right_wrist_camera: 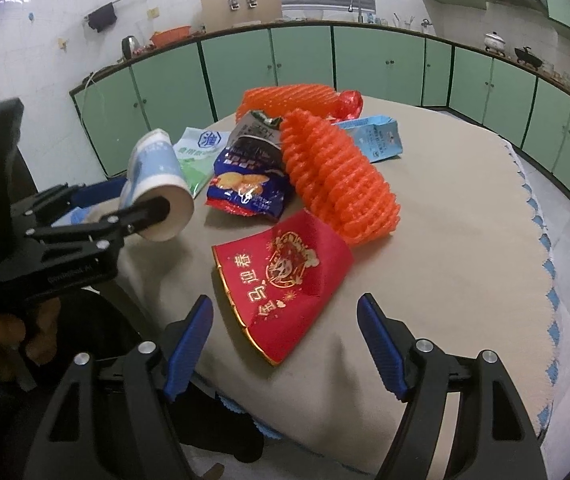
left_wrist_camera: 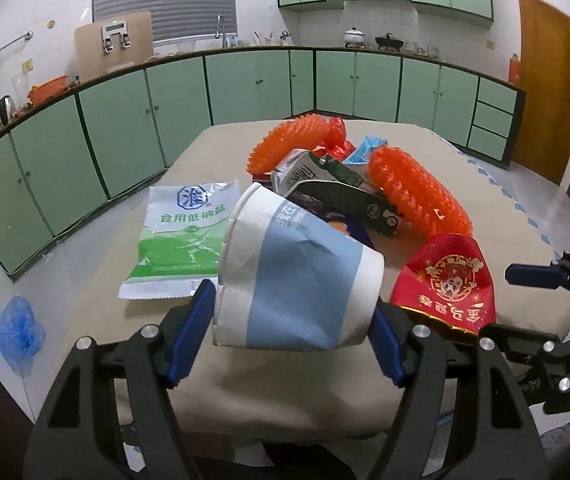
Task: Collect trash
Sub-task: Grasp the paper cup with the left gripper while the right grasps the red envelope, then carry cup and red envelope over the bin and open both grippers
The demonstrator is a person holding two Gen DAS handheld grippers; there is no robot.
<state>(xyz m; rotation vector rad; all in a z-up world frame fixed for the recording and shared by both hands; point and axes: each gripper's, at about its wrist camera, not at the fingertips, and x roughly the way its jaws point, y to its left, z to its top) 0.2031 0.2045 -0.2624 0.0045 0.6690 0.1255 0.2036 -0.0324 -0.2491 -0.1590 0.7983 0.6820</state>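
Note:
My left gripper (left_wrist_camera: 293,300) is shut on a dented white and blue paper cup (left_wrist_camera: 297,264), which lies on its side between the blue pads above the table's near edge. The right wrist view shows the same cup (right_wrist_camera: 157,176) lifted off the cloth at the left. My right gripper (right_wrist_camera: 285,306) is open and hovers just over the near end of a flat red and gold packet (right_wrist_camera: 285,276), with nothing between its fingers. The packet (left_wrist_camera: 445,284) lies on the cloth right of the cup.
On the round table with beige cloth (right_wrist_camera: 445,240) lie two orange foam nets (right_wrist_camera: 337,176), a blue snack bag (right_wrist_camera: 245,188), a white and green salt bag (left_wrist_camera: 181,232), a light blue carton (right_wrist_camera: 377,138) and a dark wrapper (left_wrist_camera: 349,196). A blue plastic cover (left_wrist_camera: 17,328) lies on the floor. Green cabinets line the walls.

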